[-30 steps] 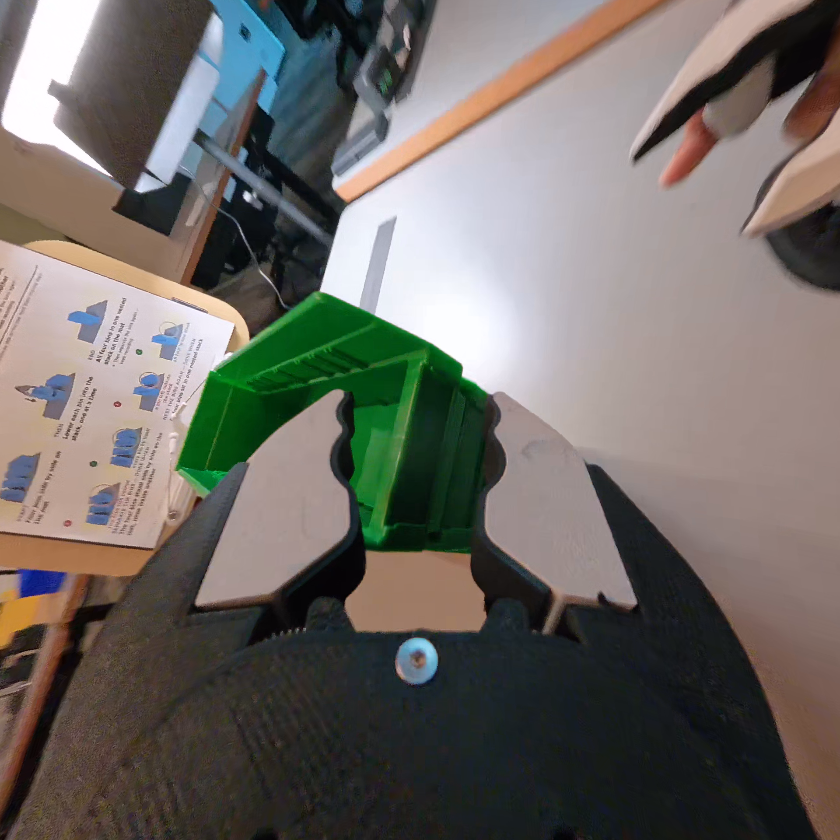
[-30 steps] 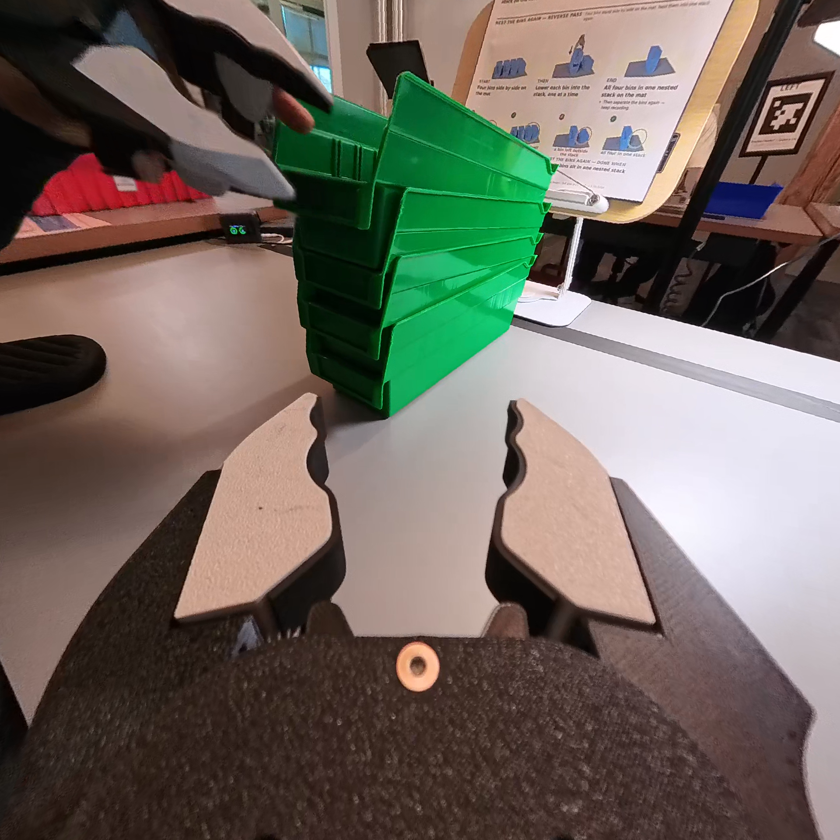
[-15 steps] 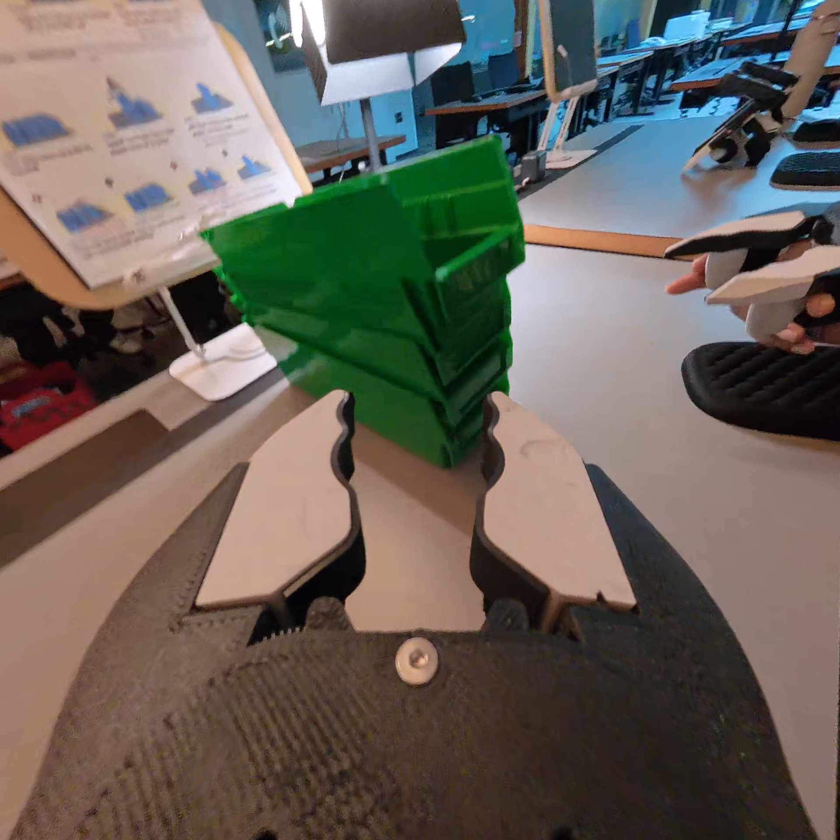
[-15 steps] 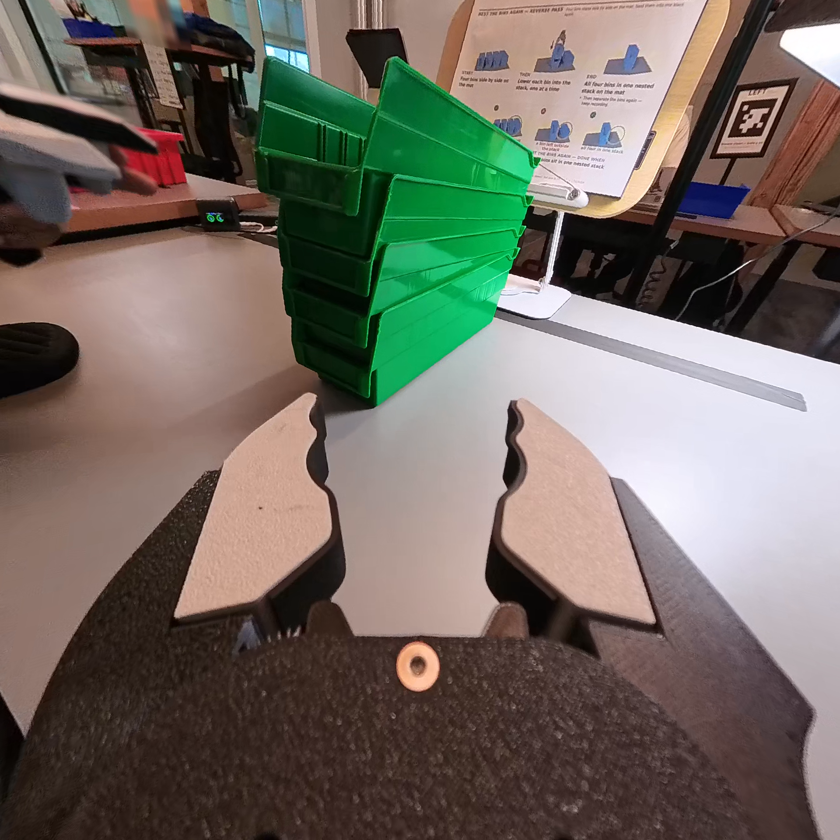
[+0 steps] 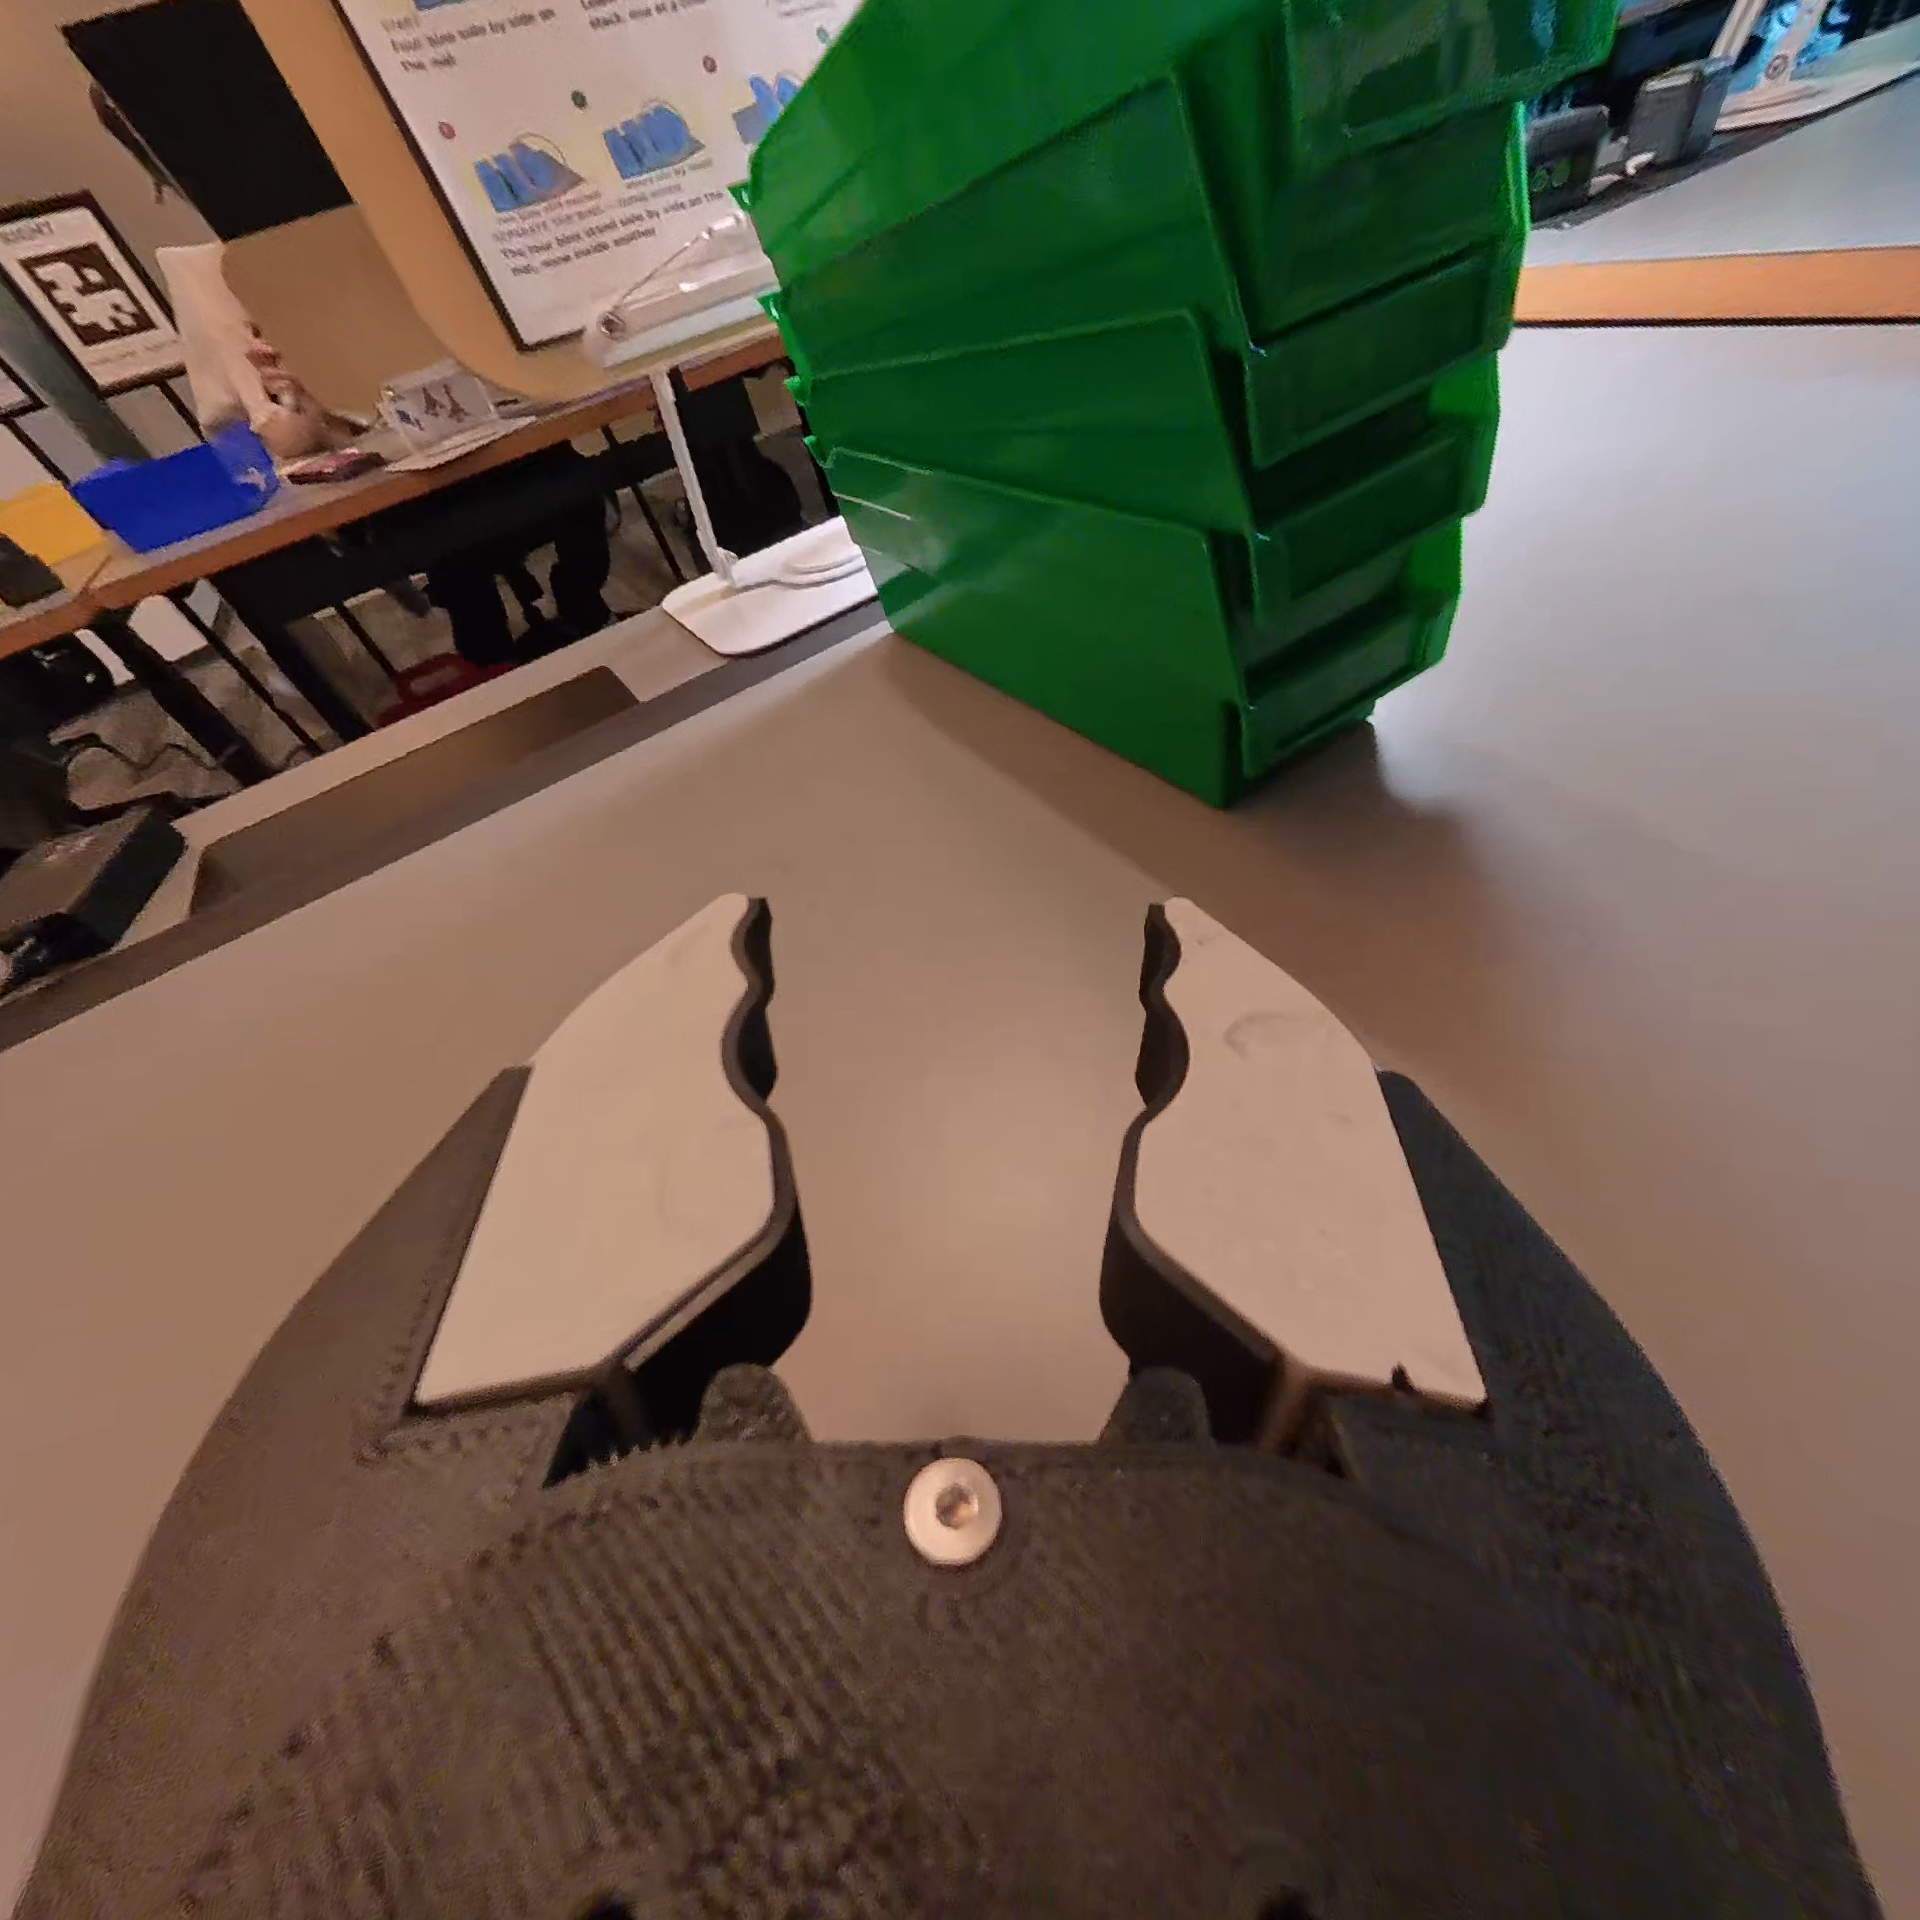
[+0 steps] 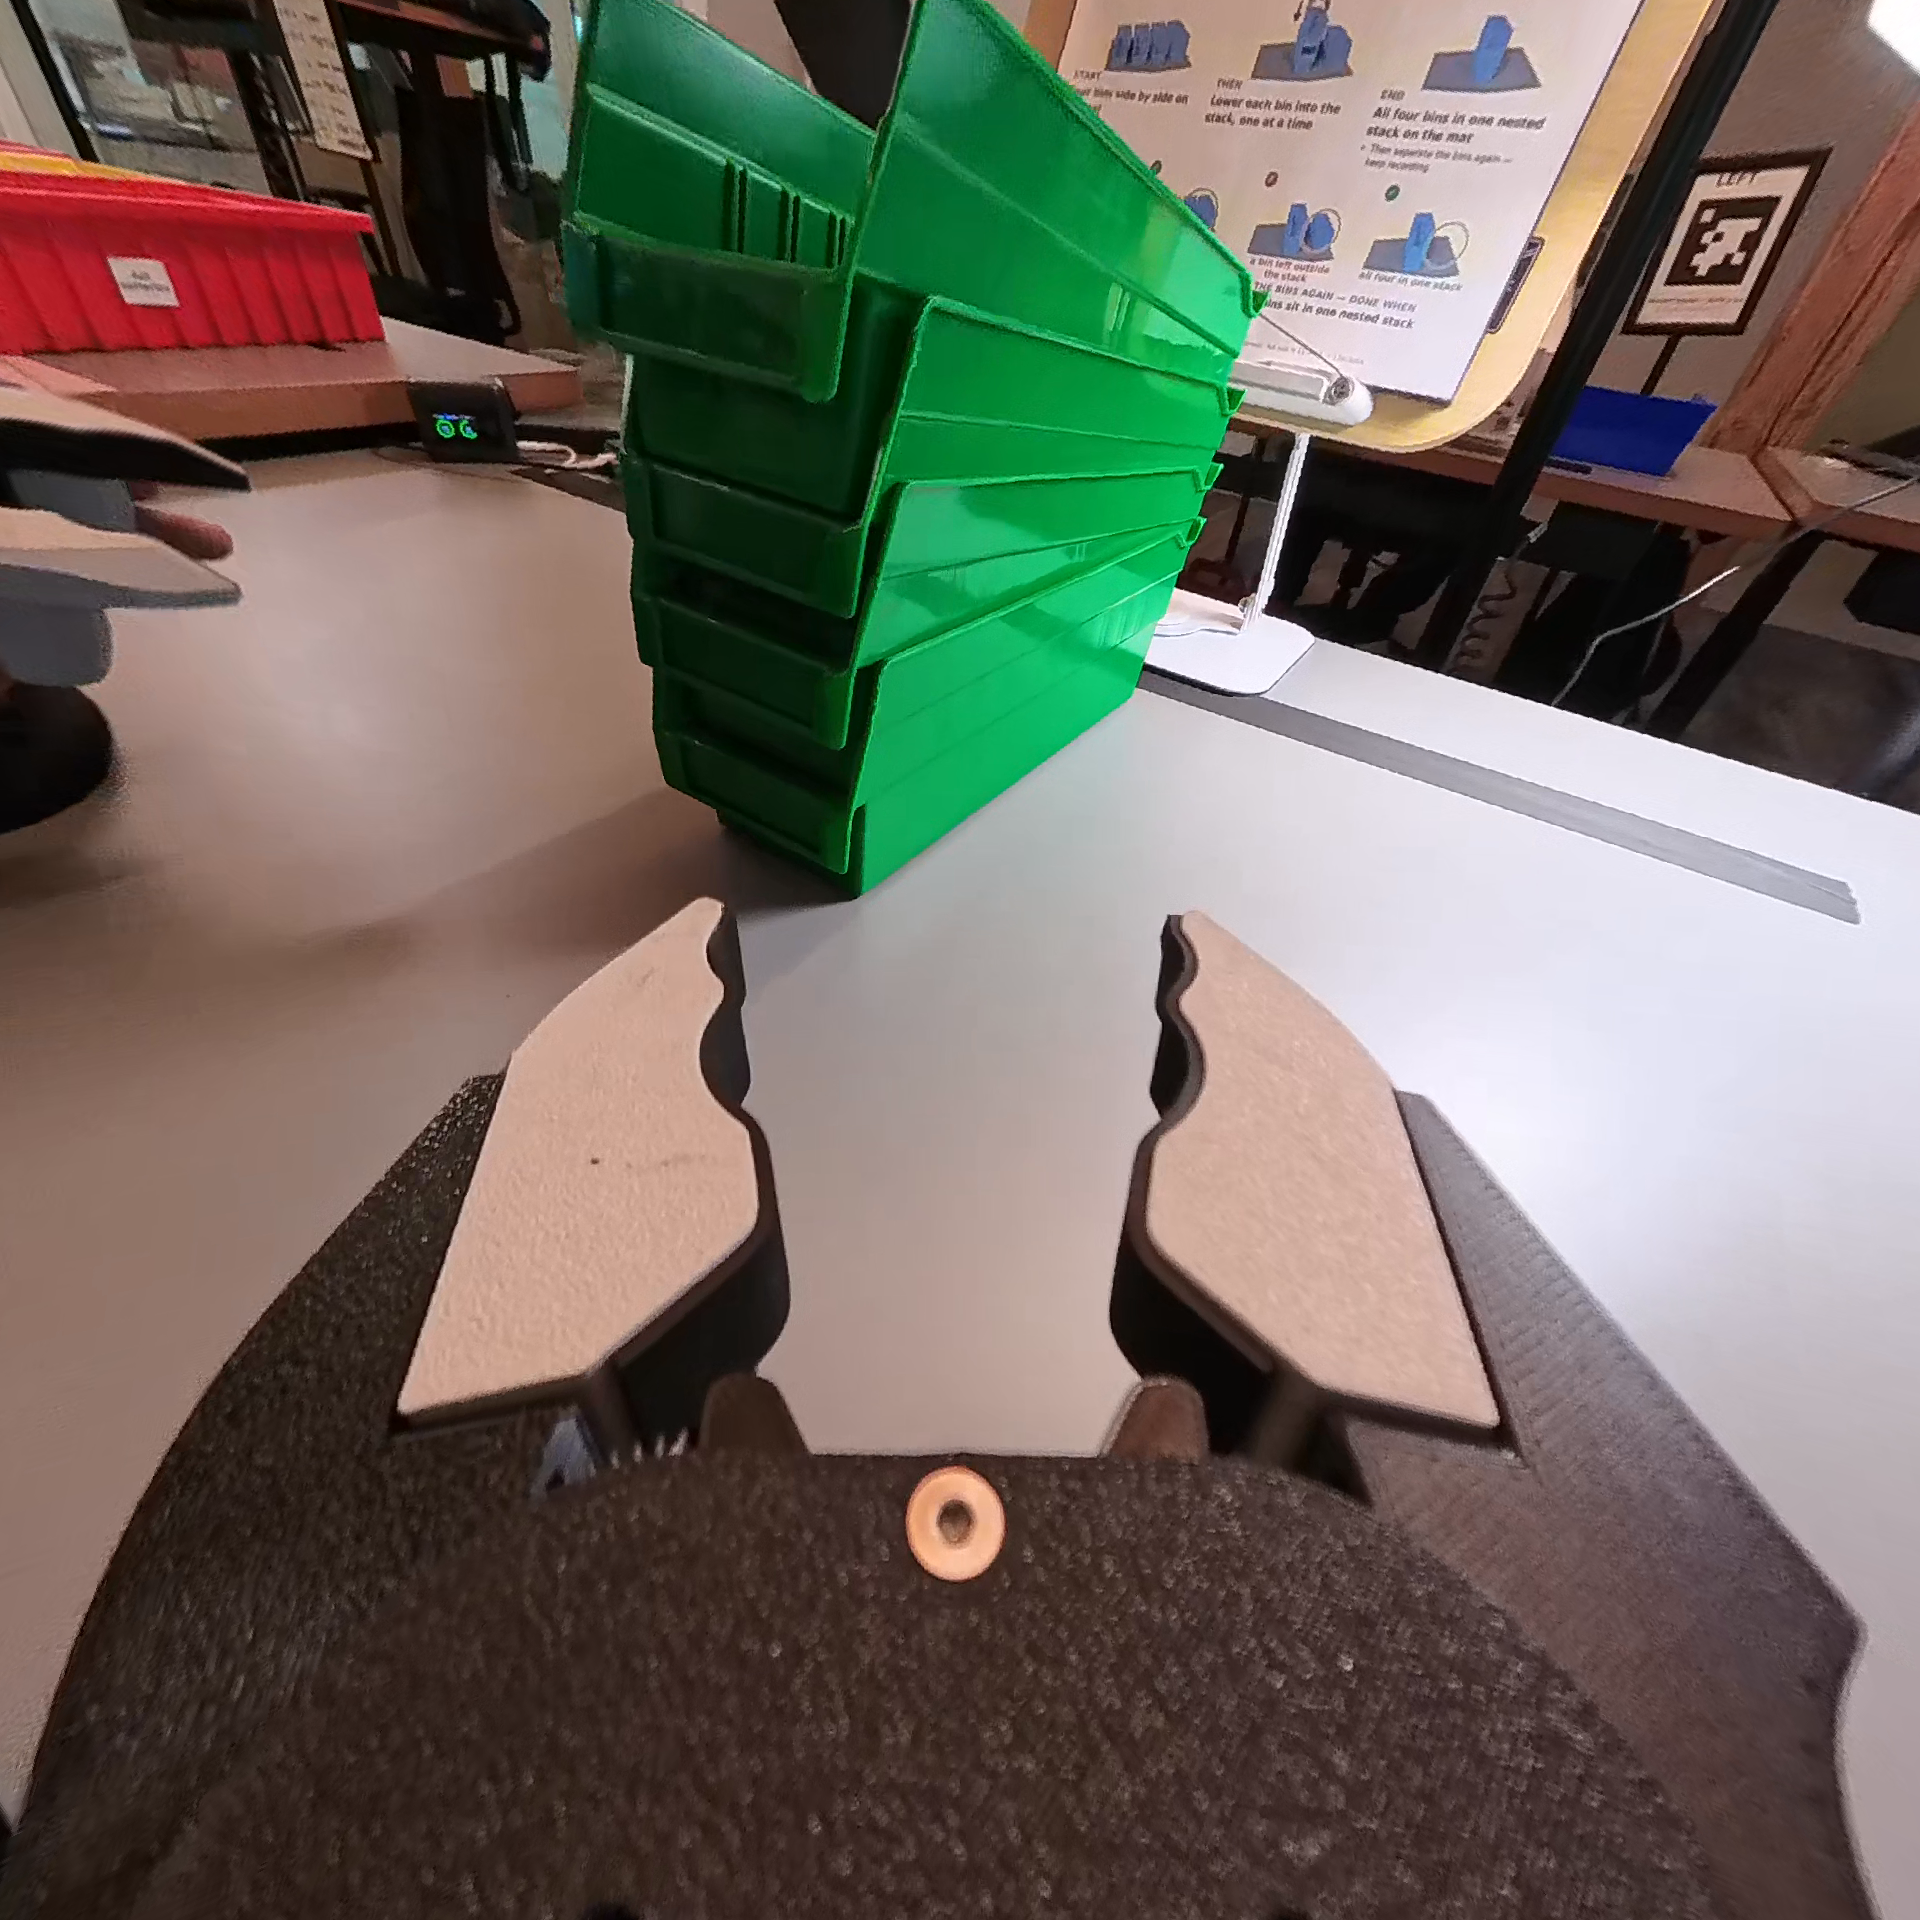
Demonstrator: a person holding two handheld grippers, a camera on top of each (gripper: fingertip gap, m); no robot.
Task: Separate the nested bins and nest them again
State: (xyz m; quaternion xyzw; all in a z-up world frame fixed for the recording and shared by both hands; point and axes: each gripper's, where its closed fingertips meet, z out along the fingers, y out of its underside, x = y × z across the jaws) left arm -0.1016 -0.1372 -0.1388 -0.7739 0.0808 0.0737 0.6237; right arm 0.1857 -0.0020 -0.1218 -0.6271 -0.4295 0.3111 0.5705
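Several green plastic bins (image 5: 1143, 416) stand nested in one stack on the grey table, leaning a little; the stack also shows in the right wrist view (image 6: 904, 499). My left gripper (image 5: 956, 914) is open and empty, low over the table, short of the stack and to its left. My right gripper (image 6: 945, 914) is open and empty, just in front of the stack's near corner. The left gripper's fingers (image 6: 114, 520) show at the left edge of the right wrist view, apart from the stack.
A white instruction board on a stand (image 6: 1340, 156) rises behind the stack, its white base (image 5: 769, 603) on the table. A grey strip (image 6: 1558, 810) crosses the table. A red bin (image 6: 177, 270) and a small display (image 6: 462, 421) sit far left. Blue bin (image 5: 177, 494) on another table.
My left gripper has come down from above the stack to table height and backed off to its left, and its jaws have opened wider. My right gripper has moved closer to the stack.
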